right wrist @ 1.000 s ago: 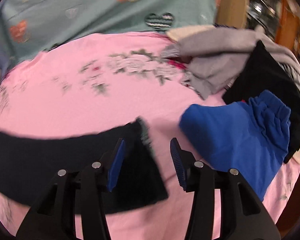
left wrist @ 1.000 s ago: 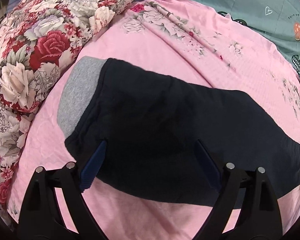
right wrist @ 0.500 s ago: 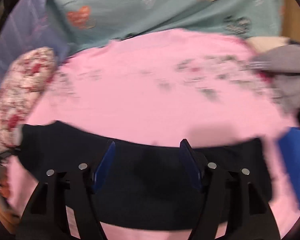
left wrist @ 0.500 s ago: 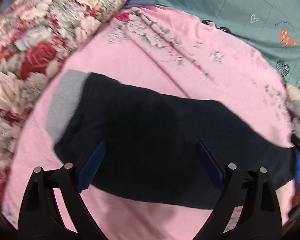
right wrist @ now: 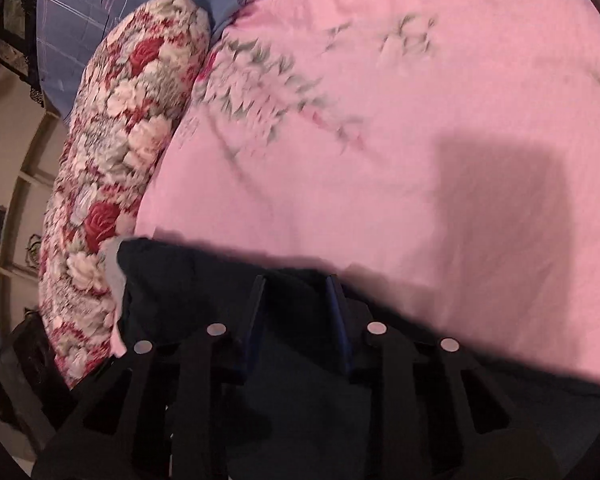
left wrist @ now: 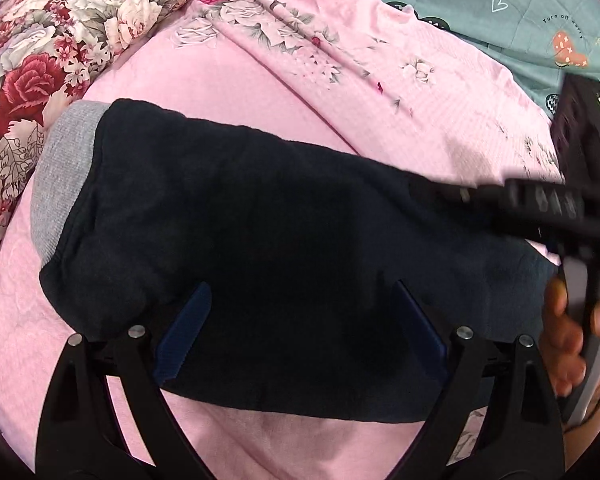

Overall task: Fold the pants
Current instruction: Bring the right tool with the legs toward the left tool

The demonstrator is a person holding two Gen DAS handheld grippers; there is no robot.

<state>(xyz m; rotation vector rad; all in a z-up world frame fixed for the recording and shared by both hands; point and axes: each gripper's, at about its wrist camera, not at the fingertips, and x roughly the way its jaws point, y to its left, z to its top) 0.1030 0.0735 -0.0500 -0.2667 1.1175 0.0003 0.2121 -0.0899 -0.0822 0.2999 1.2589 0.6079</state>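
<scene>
Dark navy pants (left wrist: pixel 268 224) with a grey waistband (left wrist: pixel 60 168) lie flat across the pink bedsheet (left wrist: pixel 228 92), waistband to the left. My left gripper (left wrist: pixel 300 332) is open and hovers over the near edge of the pants. My right gripper shows in the left wrist view at the right (left wrist: pixel 548 200), blurred, over the leg end, with the hand holding it below. In the right wrist view the right gripper (right wrist: pixel 296 320) has its jaws apart over the pants (right wrist: pixel 308 408), with nothing between them.
A floral pillow (left wrist: pixel 40 40) lies along the left side, also in the right wrist view (right wrist: pixel 120 152). A teal quilt (left wrist: pixel 500 0) covers the far right. A blue checked pillow (right wrist: pixel 112 8) lies beyond the floral one.
My right gripper has swung left from the leg end over the pants toward the waistband and narrowed its jaws. My left gripper has stayed open over the pants' near edge.
</scene>
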